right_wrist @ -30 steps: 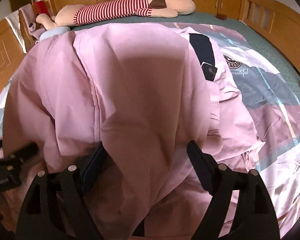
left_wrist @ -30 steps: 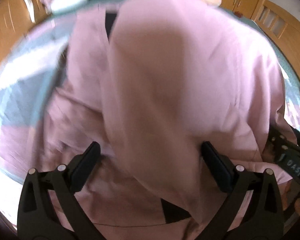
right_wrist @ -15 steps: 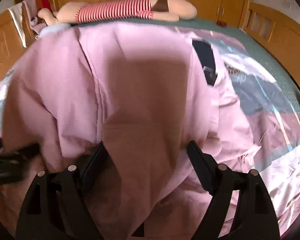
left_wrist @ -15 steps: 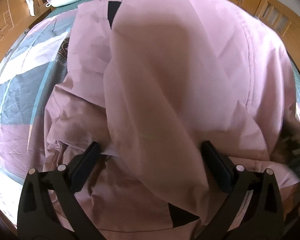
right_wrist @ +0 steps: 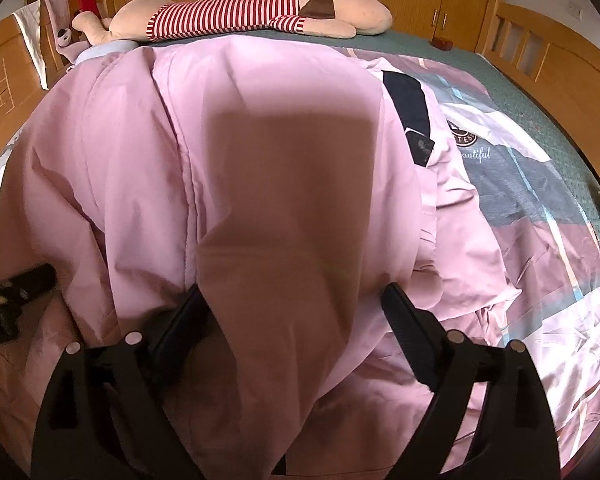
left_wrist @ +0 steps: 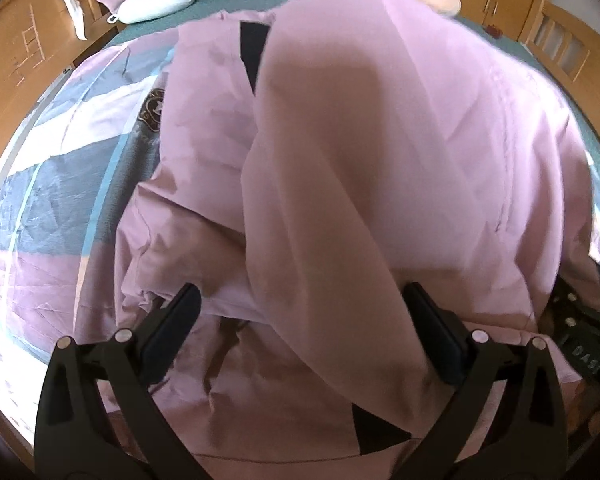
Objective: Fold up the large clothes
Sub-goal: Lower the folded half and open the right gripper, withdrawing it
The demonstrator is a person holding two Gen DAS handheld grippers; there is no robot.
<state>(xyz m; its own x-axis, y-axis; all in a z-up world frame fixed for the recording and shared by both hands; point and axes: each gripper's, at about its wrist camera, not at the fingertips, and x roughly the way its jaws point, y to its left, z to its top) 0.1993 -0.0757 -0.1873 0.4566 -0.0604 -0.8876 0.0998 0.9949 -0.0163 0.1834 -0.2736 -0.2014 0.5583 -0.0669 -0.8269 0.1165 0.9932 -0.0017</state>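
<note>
A large pink garment (left_wrist: 380, 168) with black trim lies on the bed and is lifted at its near edge. It also fills the right wrist view (right_wrist: 260, 184). My left gripper (left_wrist: 300, 320) stands with its jaws wide apart and a raised fold of the pink cloth draped between them. My right gripper (right_wrist: 292, 316) stands the same way, jaws wide, with cloth hanging between the fingers. The right gripper shows at the right edge of the left wrist view (left_wrist: 580, 332), and the left gripper at the left edge of the right wrist view (right_wrist: 8, 300).
A patterned pink, grey and white bedspread (right_wrist: 540, 216) covers the bed. A big plush toy in a red striped shirt (right_wrist: 236, 12) lies along the far side, by a pale blue pillow (left_wrist: 156, 4). Wooden bed rails and cupboards (right_wrist: 540, 52) surround the bed.
Both grippers have carried the raised pink fold a little away from the far side; more of the plush toy and the bedspread shows beyond the garment. The jaws' spacing is unchanged.
</note>
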